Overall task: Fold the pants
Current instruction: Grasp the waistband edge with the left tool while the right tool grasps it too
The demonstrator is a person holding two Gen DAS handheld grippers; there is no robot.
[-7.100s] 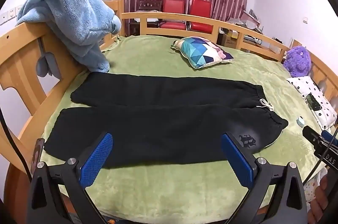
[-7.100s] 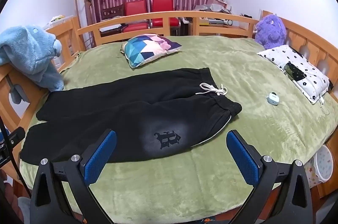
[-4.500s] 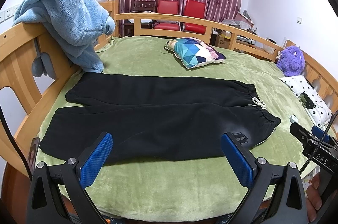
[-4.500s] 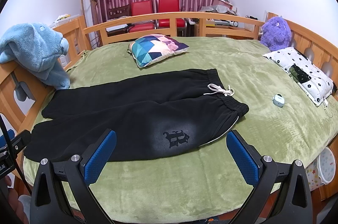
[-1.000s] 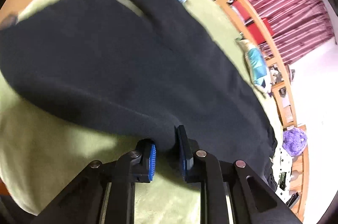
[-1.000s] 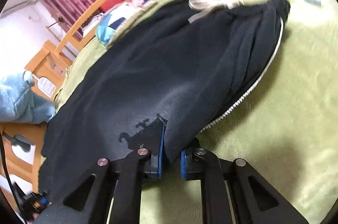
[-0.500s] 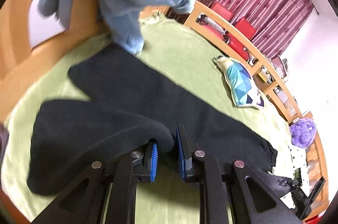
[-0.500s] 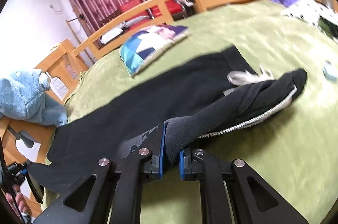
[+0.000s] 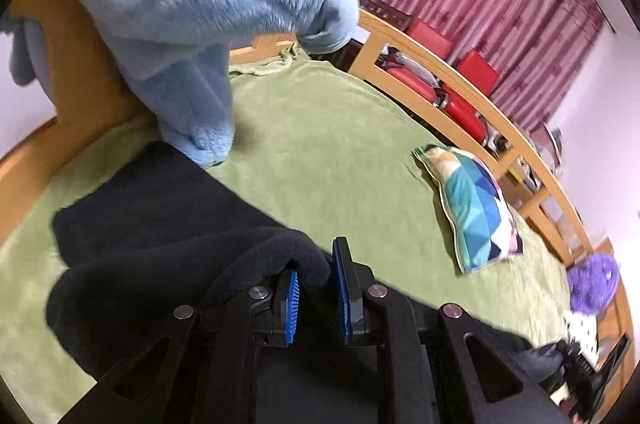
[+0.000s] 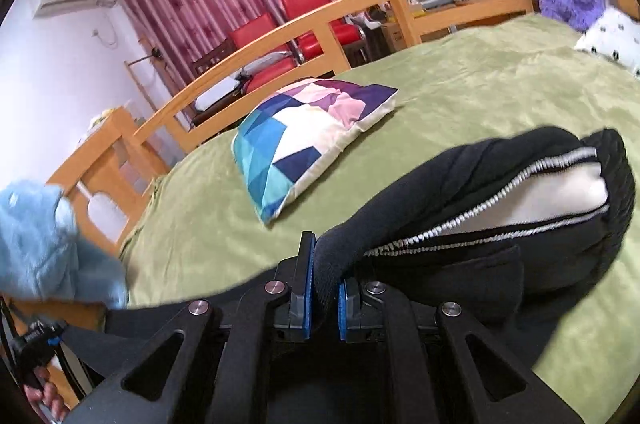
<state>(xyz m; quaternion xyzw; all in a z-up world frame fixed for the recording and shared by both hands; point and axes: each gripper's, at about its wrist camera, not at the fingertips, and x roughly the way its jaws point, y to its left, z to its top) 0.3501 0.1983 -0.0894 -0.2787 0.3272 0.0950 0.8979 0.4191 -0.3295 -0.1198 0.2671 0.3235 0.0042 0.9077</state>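
Two tools each pinched the black pants: the left tool [image 9: 314,298] near the cuff end, the right tool [image 10: 323,298] near the waistband, raising one leg off the green bed [image 9: 340,151], apparently to fold it over the other.

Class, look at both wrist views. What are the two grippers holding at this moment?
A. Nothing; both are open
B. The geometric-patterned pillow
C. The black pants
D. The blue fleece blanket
C: the left gripper and right gripper each pinch a lifted fold of the black pants.
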